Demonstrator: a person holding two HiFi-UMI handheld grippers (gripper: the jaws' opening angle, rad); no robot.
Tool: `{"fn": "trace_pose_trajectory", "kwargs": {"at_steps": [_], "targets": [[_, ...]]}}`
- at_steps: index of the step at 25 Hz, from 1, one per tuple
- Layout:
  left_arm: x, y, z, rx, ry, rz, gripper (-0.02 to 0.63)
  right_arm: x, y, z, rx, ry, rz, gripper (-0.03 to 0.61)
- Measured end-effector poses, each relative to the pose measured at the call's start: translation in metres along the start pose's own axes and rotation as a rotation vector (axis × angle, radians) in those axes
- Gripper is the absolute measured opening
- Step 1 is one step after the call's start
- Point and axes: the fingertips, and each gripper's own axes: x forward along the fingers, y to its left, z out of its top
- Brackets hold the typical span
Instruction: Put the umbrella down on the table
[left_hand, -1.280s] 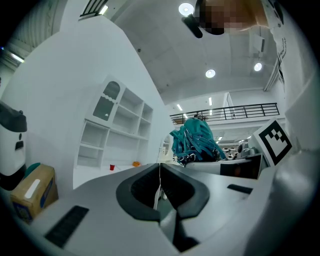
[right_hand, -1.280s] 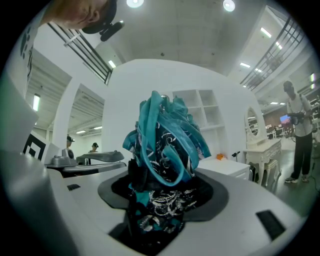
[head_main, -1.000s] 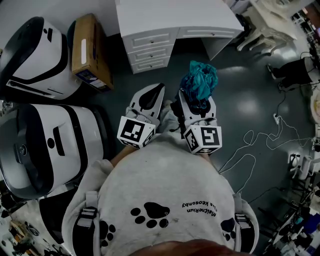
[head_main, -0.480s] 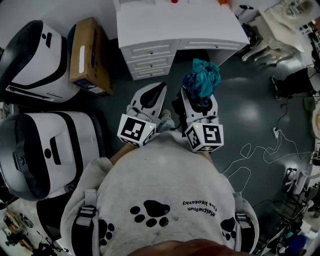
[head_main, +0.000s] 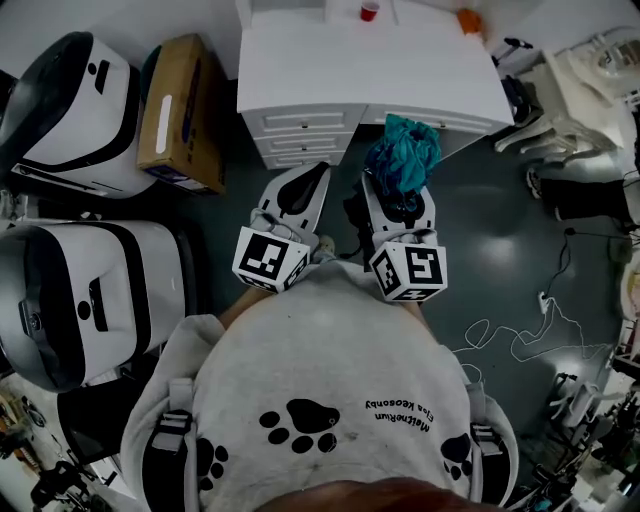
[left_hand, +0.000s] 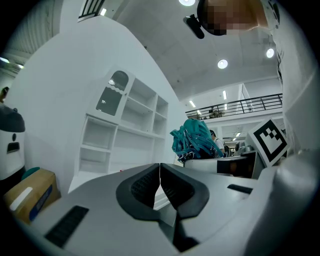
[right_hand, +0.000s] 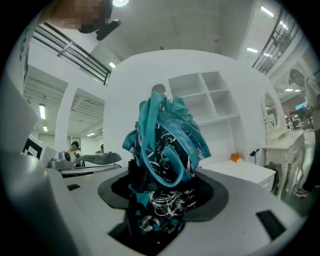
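A folded teal umbrella (head_main: 402, 156) with a black patterned lower part stands upright between the jaws of my right gripper (head_main: 398, 205), which is shut on it. In the right gripper view the umbrella (right_hand: 166, 150) fills the middle, pinched at its dark base. My left gripper (head_main: 300, 190) is beside it to the left, shut with nothing in it; its pads (left_hand: 160, 187) meet in the left gripper view. Both point level toward the white table (head_main: 370, 70) just ahead, which has drawers (head_main: 300, 125) in front and a shelf unit (left_hand: 122, 130) on top.
A small red cup (head_main: 369, 11) and an orange object (head_main: 469, 20) sit on the table's far side. A cardboard box (head_main: 180, 110) and two large white machines (head_main: 70, 110) stand on the left. White chairs (head_main: 590, 70) and floor cables (head_main: 510, 335) lie to the right.
Both grippers have travelled forward with the person toward the white table, which now lies nearer and shows more of its top. The umbrella stays held in the right gripper.
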Motion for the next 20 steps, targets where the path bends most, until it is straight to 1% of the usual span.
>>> {"fn": "trace_pose_trajectory", "kwargs": {"at_steps": [5, 11, 15, 20], "targets": [[0.035, 0.012, 0.0, 0.0, -0.005, 0.049, 0.018, 0.031, -0.026, 0.005, -0.002, 0.007, 0.043, 0.288], [0.061, 0.021, -0.002, 0.011, 0.015, 0.074, 0.018, 0.056, -0.045, 0.006, 0.002, 0.019, 0.072, 0.288], [0.07, 0.028, -0.004, 0.009, 0.022, 0.075, 0.018, 0.065, -0.051, 0.003, 0.01, 0.026, 0.064, 0.288], [0.089, 0.03, -0.004, 0.009, 0.034, 0.041, 0.018, 0.074, -0.066, 0.005, 0.02, 0.026, 0.026, 0.288]]}}
